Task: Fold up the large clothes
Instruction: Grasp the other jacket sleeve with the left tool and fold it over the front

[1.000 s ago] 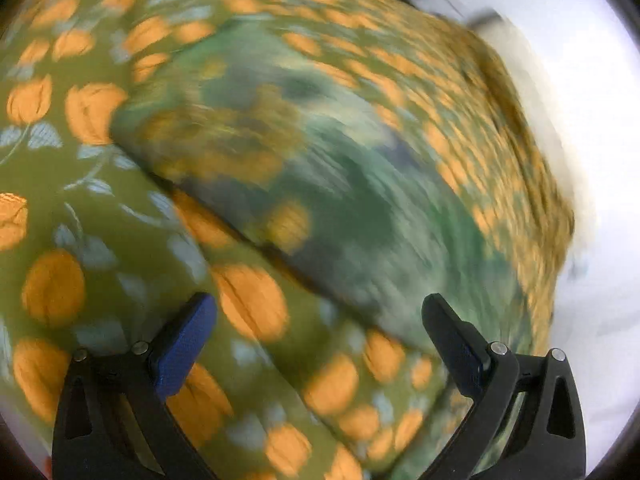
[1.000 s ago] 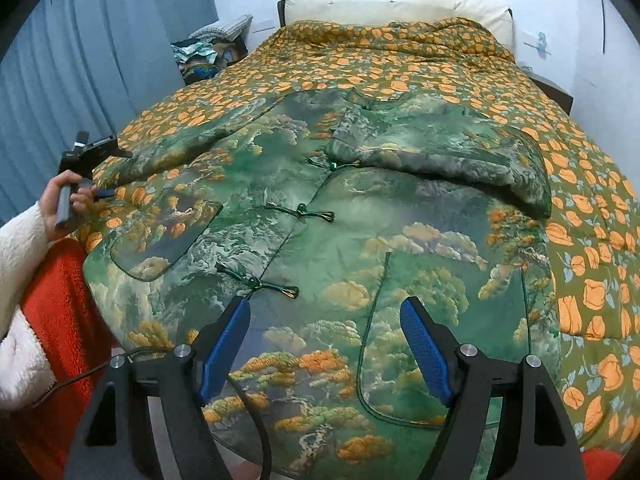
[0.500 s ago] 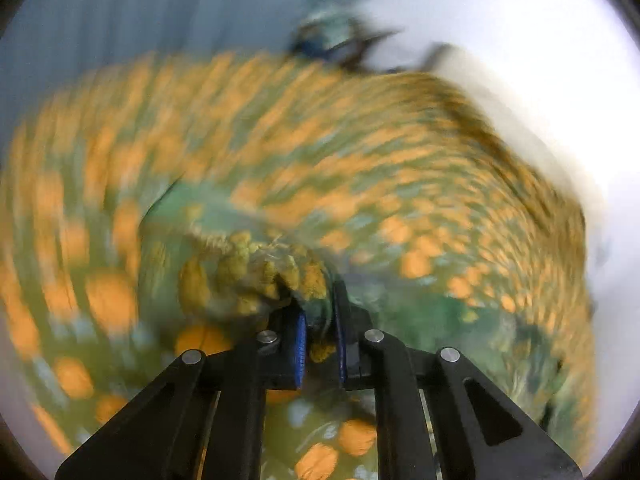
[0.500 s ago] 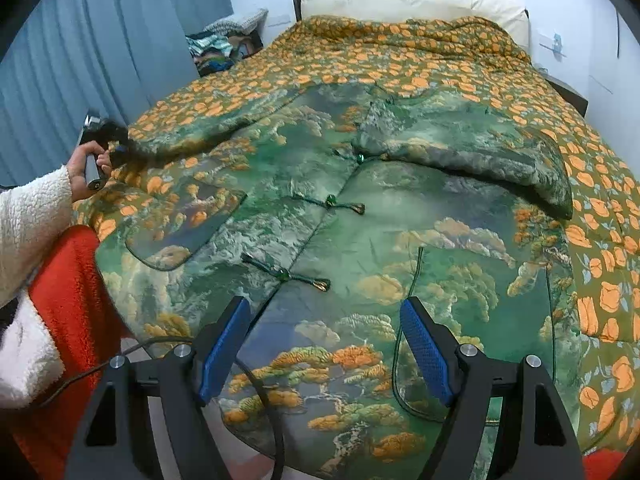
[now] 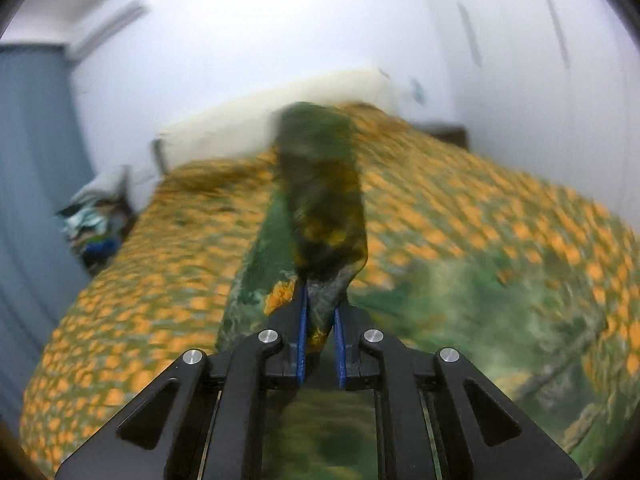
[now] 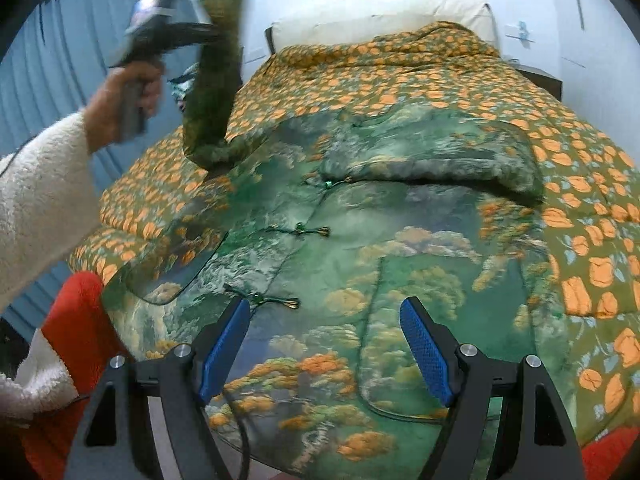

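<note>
A large green padded jacket (image 6: 360,248) with a landscape print and knot buttons lies spread front-up on the bed. Its right sleeve (image 6: 436,160) is folded across the chest. My left gripper (image 5: 320,312) is shut on the cuff of the left sleeve (image 5: 320,200) and holds it high in the air; in the right wrist view the sleeve (image 6: 212,80) hangs from that gripper (image 6: 212,36) down to the shoulder. My right gripper (image 6: 326,344) hovers open over the jacket's hem, nothing between its fingers.
The bed has an orange-flowered green quilt (image 6: 400,76) and a cream pillow (image 6: 360,20) at the head. Blue curtains (image 6: 52,64) hang on the left. A heap of clothes (image 5: 96,224) sits beside the bed. A red cloth (image 6: 76,320) lies at the near left edge.
My left gripper closed on the left sleeve's cuff at the bed's left side, then swung it up high and rolled over. The right gripper stayed open over the hem, shifting slightly.
</note>
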Demonstrator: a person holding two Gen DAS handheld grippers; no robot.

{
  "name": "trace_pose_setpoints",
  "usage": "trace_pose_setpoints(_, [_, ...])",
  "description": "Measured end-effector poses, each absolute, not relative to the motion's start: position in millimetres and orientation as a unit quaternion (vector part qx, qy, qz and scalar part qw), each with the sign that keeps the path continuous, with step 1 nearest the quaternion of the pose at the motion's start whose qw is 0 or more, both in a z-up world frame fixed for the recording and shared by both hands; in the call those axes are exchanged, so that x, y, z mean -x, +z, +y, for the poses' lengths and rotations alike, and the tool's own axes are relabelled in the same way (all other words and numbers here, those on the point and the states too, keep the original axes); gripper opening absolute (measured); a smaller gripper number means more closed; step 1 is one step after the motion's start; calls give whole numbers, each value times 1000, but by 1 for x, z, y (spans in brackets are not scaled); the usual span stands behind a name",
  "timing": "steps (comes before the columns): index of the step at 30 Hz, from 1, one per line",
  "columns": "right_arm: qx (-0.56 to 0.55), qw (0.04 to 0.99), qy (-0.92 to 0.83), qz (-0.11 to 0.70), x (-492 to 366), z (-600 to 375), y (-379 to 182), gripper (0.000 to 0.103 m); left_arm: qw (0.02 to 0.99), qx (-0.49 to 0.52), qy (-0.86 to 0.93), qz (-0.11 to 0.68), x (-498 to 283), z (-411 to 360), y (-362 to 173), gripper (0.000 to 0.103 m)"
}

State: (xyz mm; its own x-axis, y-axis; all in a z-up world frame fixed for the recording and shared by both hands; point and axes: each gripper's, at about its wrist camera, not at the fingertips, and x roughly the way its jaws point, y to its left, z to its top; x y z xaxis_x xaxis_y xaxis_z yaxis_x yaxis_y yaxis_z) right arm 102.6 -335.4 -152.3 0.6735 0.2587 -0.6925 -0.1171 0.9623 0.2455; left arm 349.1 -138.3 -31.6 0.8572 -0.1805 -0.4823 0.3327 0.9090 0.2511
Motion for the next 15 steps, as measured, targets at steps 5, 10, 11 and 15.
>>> trace_pose_setpoints(5, [-107, 911, 85, 388, -98, -356, -155, 77, 896, -256, -151, 329, -352, -219, -143, 22])
trace_pose_setpoints(10, [-120, 907, 81, 395, -97, -367, -161, 77, 864, -318, -152, 359, -323, -242, -193, 83])
trace_pose_setpoints(11, [-123, 907, 81, 395, -98, -368, -161, 77, 866, -321, -157, 350, -312, -239, -191, 91])
trace_pose_setpoints(15, [-124, 907, 80, 395, -105, -371, -159, 77, 863, -313, -195, 346, -277, -212, -168, 102])
